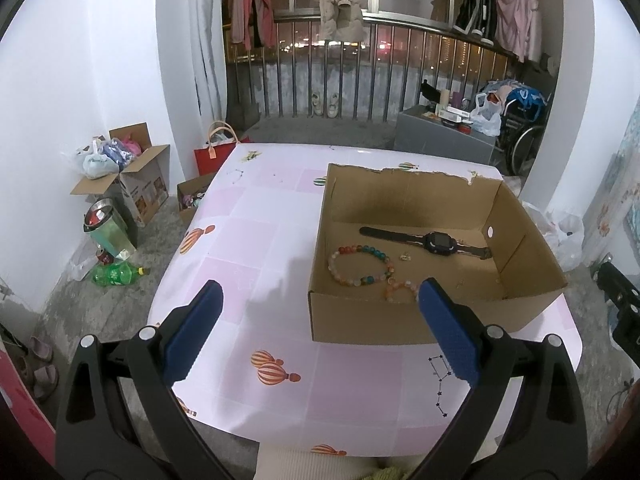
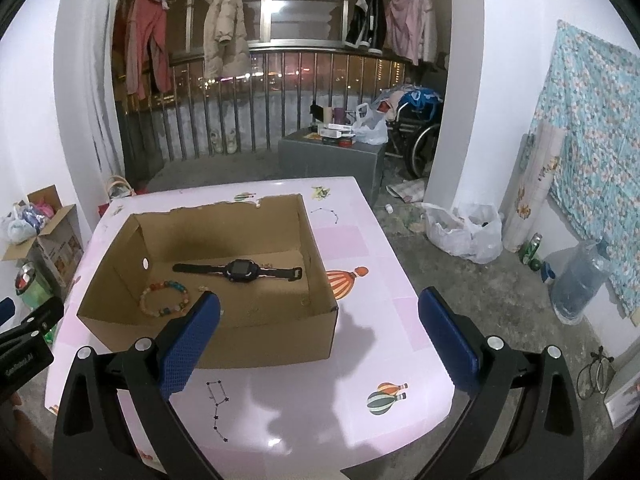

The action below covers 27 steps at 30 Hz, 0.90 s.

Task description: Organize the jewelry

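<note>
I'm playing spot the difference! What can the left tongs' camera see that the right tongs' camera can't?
Only the left view: a green bottle on the floor, a red bag, and a second, orange bracelet partly behind a tong finger.

Only the right view: a flowery cloth on the wall and a big water jug.

Both: the box on the pink table, holding the black watch and a colourful bead bracelet. The left tongs and right tongs are open and empty.
</note>
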Each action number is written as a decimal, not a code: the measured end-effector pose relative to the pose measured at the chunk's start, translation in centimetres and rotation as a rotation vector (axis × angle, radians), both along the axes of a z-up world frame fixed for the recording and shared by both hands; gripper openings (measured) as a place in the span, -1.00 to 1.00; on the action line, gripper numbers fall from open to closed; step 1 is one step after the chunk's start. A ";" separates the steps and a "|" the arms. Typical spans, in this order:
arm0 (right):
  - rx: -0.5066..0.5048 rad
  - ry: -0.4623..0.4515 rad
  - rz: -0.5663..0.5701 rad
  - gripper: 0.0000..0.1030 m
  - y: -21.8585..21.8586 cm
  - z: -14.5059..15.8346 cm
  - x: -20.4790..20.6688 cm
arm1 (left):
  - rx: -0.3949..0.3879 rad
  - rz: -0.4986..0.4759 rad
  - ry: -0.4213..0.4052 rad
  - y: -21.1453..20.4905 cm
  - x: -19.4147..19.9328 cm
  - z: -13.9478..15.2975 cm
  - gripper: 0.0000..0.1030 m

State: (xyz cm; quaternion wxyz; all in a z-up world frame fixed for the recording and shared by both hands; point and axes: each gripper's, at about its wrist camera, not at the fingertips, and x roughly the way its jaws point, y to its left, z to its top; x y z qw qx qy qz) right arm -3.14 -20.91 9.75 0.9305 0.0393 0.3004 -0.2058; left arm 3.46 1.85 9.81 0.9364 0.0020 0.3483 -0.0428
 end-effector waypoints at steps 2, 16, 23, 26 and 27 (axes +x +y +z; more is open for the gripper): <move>0.000 -0.003 0.000 0.88 0.1 0.0 0.0 | 0.001 0.000 -0.002 0.0 0.0 0.0 0.84; 0.008 0.005 -0.003 0.88 0.1 0.1 -0.2 | 0.000 -0.004 0.003 0.0 -0.2 0.5 0.84; 0.032 0.037 -0.005 0.88 -0.3 -0.6 -0.1 | 0.009 -0.007 0.023 -0.5 0.1 0.2 0.84; 0.034 0.045 -0.005 0.88 -0.4 -0.9 -0.1 | 0.010 -0.004 0.031 -0.4 0.1 -0.1 0.84; 0.036 0.045 -0.004 0.88 -0.4 -1.0 -0.2 | 0.011 -0.003 0.033 -0.3 0.2 -0.2 0.84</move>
